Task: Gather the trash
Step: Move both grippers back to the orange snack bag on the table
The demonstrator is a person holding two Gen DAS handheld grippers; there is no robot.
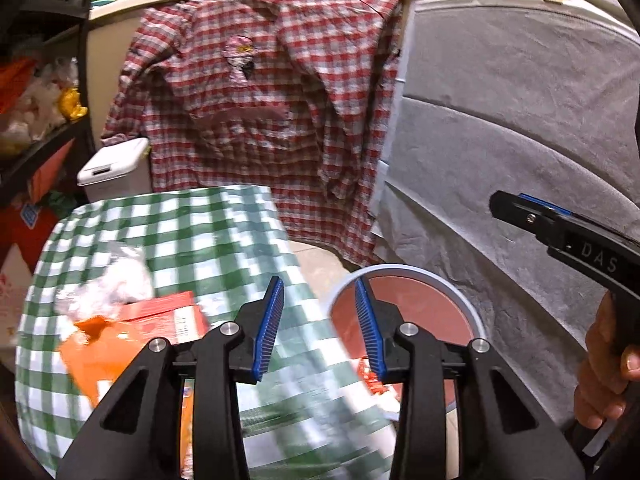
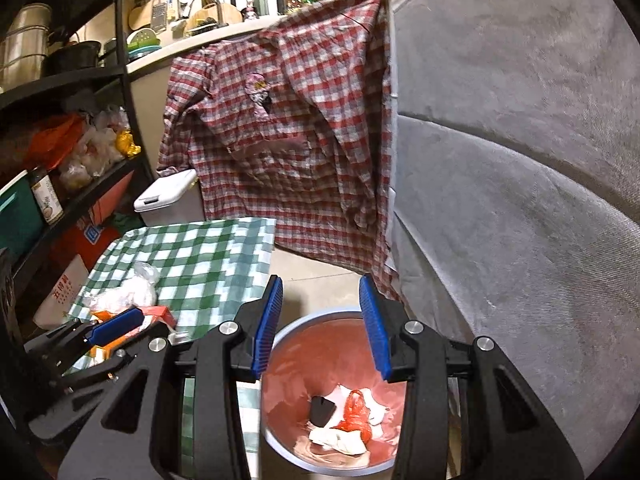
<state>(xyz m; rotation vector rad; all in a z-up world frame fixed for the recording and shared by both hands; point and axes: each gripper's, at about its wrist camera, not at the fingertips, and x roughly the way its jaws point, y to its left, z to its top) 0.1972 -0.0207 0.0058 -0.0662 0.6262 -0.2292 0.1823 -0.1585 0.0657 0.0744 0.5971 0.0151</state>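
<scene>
Right gripper (image 2: 320, 324) is hanging over the bin (image 2: 280, 452), fingers partly apart, nothing between the pads. Bin is sitting on the floor just right of the table, red-lined inside, grey rim. Already lying in its bottom: a black scrap (image 2: 322, 410), a red wrapper (image 2: 356, 410) and white paper scraps (image 2: 340, 440), so part of the collecting looks done.

Left gripper (image 1: 320, 328) is hanging over the near right edge of the table, fingers also partly apart and empty; view here is blurring, so cloth detail is unclear. The bin rim (image 1: 460, 292) is showing just right of it. A person's hand (image 1: 608, 368) is gripping the right tool's handle at far right of the left view.

Still sitting on the green checked tablecloth (image 2: 208, 256), left side: an orange wrapper (image 1: 100, 344), a red carton (image 1: 168, 316) touching it, and a crumpled white plastic bag (image 1: 116, 280) just beyond. Judging from this, three pieces are left to move into the bin.

Farther back: a white lidded container (image 2: 168, 196) on the floor, a red plaid shirt (image 2: 288, 120) hanging from the counter edge, grey fabric cover (image 2: 520, 160) at right, cluttered shelving (image 2: 72, 80) at left.
</scene>
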